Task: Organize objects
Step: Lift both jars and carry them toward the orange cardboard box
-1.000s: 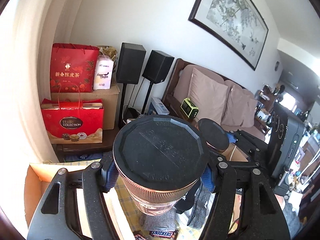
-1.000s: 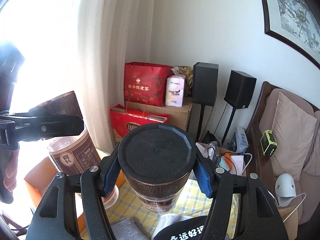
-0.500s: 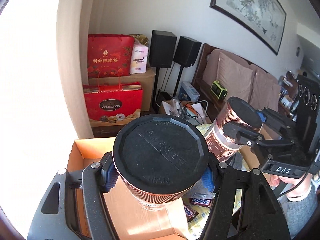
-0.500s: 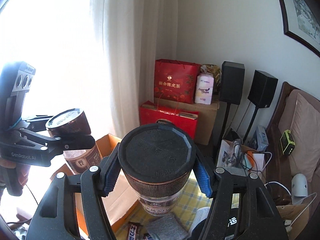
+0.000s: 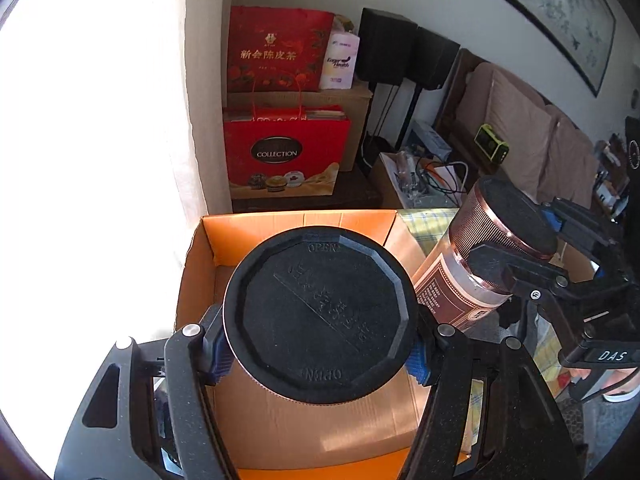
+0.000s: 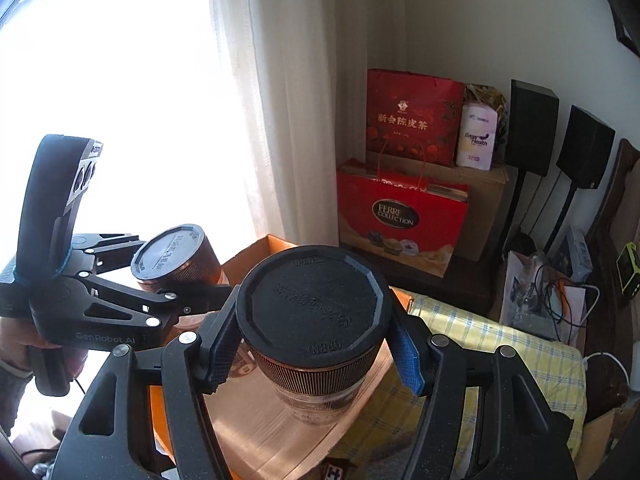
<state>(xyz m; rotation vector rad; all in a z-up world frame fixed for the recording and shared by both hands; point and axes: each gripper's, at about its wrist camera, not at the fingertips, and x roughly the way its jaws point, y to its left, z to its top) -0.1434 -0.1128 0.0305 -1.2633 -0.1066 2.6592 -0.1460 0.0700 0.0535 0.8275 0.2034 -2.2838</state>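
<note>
My left gripper (image 5: 316, 354) is shut on a brown jar with a black ribbed lid (image 5: 320, 316), held over the open orange cardboard box (image 5: 296, 226). My right gripper (image 6: 316, 352) is shut on a matching black-lidded jar (image 6: 314, 308), held above the box's right side (image 6: 276, 244). In the left wrist view the right jar (image 5: 480, 268) hangs tilted just right of the box. In the right wrist view the left jar (image 6: 176, 258) sits to the left, over the box.
A yellow checked cloth (image 6: 500, 344) covers the surface right of the box. Red gift bags (image 5: 284, 152) stand on brown cartons behind it, by a white curtain (image 6: 280, 120). Two black speakers (image 6: 560, 148) and a sofa (image 5: 520, 120) are at the right.
Both grippers, each still holding its jar, have swung left and tilted down toward the orange box. The left jar now hangs over the box's inside, and the right jar has come closer.
</note>
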